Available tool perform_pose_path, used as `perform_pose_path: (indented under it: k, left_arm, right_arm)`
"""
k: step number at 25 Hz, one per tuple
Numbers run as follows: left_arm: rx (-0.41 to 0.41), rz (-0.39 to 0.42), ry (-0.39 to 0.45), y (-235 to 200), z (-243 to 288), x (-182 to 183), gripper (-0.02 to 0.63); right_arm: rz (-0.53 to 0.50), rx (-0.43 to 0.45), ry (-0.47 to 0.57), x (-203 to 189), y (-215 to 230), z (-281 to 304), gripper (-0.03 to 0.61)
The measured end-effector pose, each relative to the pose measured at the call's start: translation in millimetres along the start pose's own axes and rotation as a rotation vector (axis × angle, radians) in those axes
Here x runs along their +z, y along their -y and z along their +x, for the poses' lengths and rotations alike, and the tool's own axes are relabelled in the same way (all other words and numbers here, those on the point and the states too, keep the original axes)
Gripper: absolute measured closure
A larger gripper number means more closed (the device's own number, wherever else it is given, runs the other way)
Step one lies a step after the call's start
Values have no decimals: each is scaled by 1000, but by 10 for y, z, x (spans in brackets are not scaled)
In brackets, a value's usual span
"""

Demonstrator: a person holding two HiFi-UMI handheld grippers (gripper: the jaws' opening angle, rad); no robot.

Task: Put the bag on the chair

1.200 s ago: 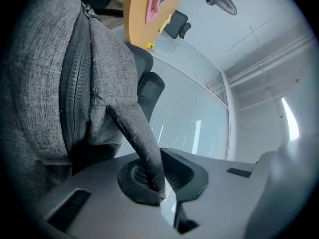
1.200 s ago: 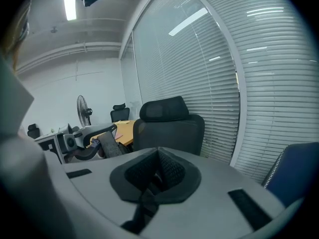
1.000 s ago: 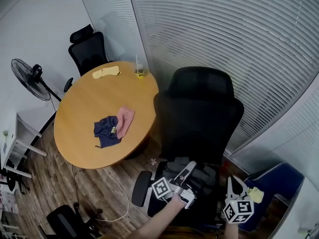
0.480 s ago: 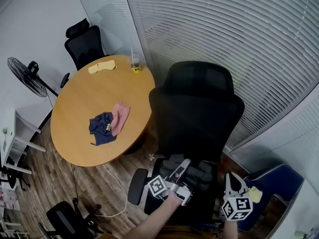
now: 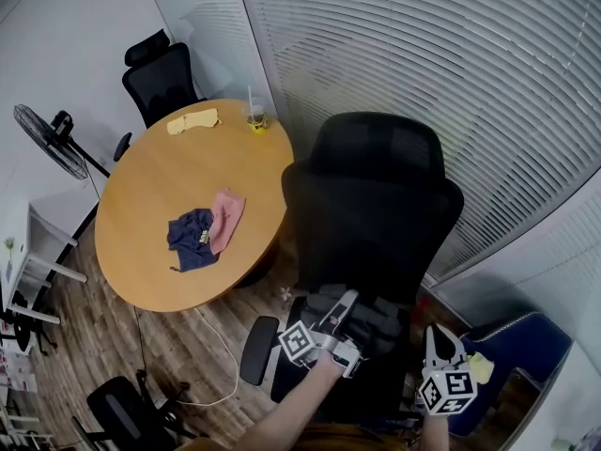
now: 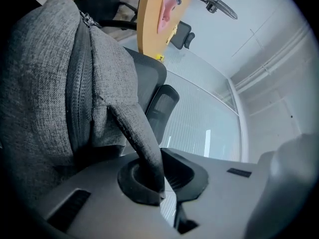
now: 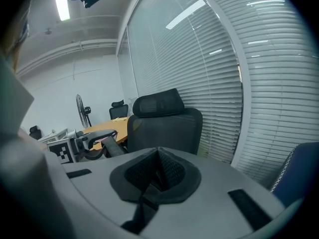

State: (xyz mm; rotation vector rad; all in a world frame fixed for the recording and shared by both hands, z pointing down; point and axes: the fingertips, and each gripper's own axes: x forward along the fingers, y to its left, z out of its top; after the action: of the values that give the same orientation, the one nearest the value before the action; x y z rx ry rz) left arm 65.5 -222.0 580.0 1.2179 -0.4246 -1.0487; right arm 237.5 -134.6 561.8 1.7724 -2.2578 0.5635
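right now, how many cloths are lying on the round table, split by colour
yellow crumpled cloth: 1
pink folded cloth: 1
dark blue crumpled cloth: 1
total: 3

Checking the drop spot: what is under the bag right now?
The seat of the chair is below the bag, whose strap the left gripper clamps. The bag covers that part of the seat, so contact, or anything lying there, cannot be seen.
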Motion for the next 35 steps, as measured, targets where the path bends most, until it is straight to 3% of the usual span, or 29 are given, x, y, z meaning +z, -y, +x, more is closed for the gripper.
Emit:
perform_pose_path:
  k: [29,35]
  left_arm:
    - [52,41,-78,-200,332,228,589]
    - [86,84,-123,-260,385,230,589]
  right_arm:
    - [0,15,-37,-63,-56,232,566]
    - [2,19,-41,-69,-50,301,566]
